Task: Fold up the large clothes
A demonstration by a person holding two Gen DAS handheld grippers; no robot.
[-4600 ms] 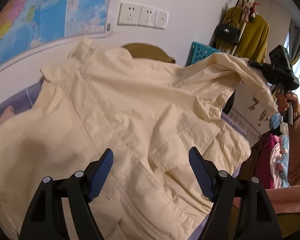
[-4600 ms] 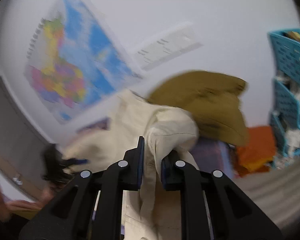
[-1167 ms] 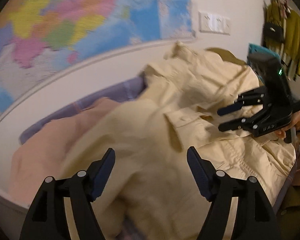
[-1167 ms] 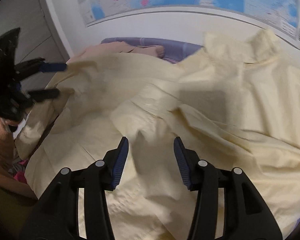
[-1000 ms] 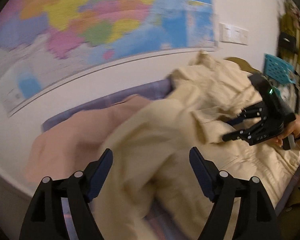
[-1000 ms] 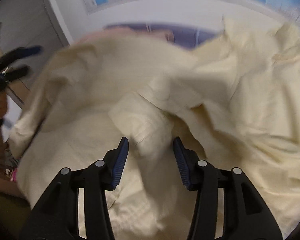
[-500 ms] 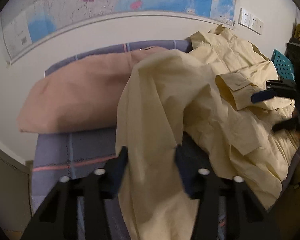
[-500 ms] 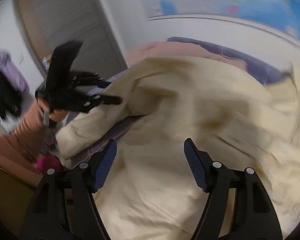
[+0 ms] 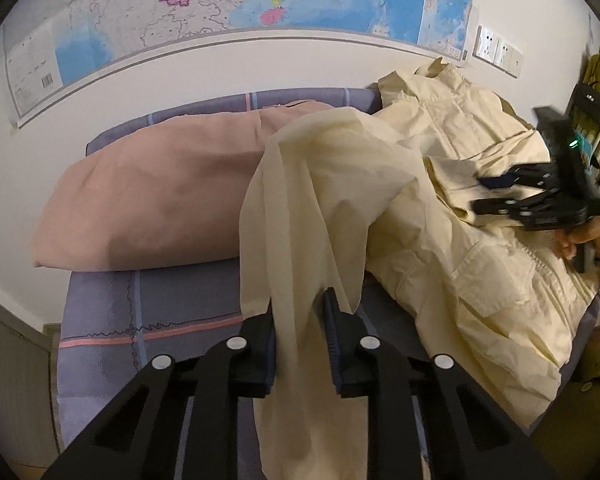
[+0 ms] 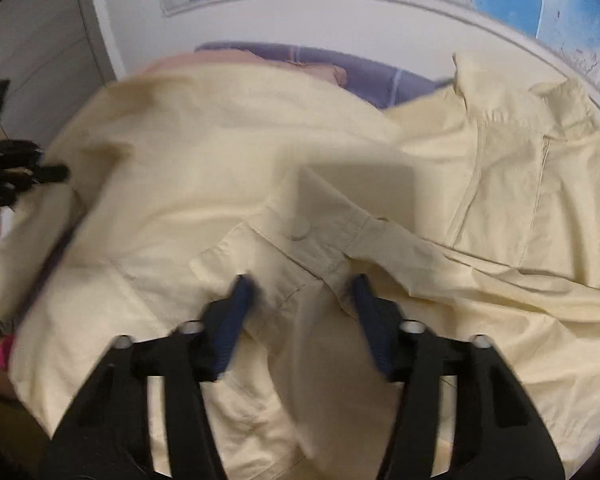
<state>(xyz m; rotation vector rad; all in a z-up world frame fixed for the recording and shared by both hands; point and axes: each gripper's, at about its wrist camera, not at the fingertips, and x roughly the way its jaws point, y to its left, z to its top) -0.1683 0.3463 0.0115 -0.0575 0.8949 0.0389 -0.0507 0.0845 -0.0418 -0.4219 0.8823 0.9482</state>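
Left hand-held gripper (image 9: 299, 320) clamps shirt (image 9: 460, 216) sleeve | right hand-held gripper (image 10: 302, 292) agape above shirt

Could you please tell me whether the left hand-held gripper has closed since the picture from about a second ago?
Yes. The left hand-held gripper has gone from wide open to shut on the cream shirt.

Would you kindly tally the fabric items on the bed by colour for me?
Cream: 1, the shirt, a fold of it pinched in the left gripper
Pink: 1, the pillow
Purple plaid: 1, the bedsheet
Total: 3
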